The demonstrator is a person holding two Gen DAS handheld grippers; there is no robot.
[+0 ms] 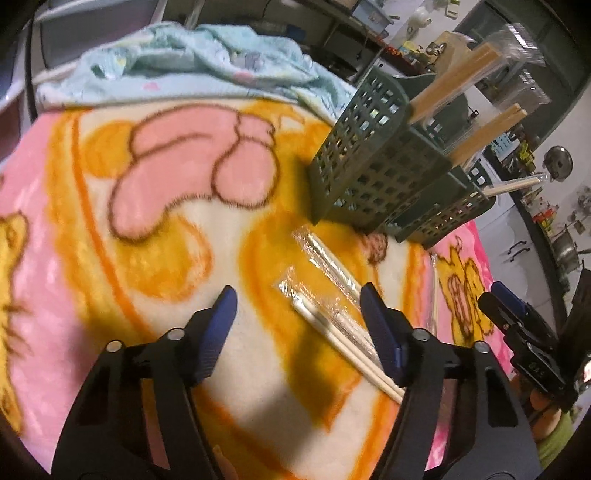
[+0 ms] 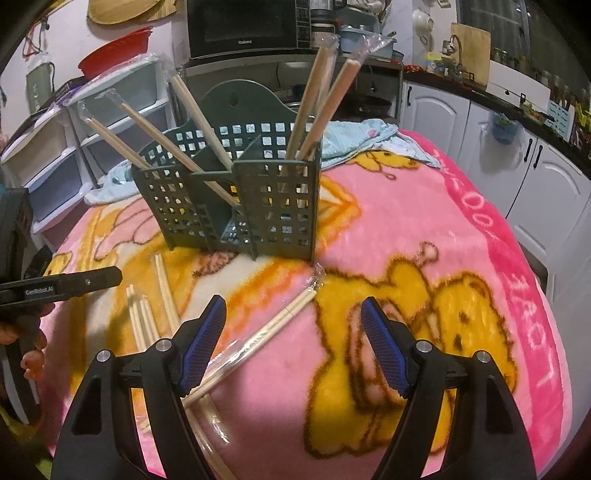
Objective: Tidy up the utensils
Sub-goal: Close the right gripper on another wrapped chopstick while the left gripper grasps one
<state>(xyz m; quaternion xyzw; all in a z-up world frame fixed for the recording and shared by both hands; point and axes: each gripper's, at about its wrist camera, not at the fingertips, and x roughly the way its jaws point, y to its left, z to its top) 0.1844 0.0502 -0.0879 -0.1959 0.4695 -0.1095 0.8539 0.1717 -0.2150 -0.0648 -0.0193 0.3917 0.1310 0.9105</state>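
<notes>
A dark green perforated utensil holder (image 2: 236, 192) stands on the blanket with several wrapped chopstick pairs (image 2: 314, 96) leaning in its compartments; it also shows in the left wrist view (image 1: 384, 173). My left gripper (image 1: 299, 295) is open, just above a plastic-wrapped chopstick pair (image 1: 332, 328) lying between its fingers. A second wrapped pair (image 1: 328, 258) lies beyond it. My right gripper (image 2: 295, 306) is open and empty, with a wrapped pair (image 2: 266, 328) lying by its left finger. More pairs (image 2: 147, 317) lie at left.
A pink and orange cartoon blanket (image 2: 461, 229) covers the table. A crumpled light blue cloth (image 1: 192, 62) lies at the far edge. White cabinets (image 2: 509, 166), a microwave (image 2: 243, 26) and plastic drawers (image 2: 66, 147) surround the table.
</notes>
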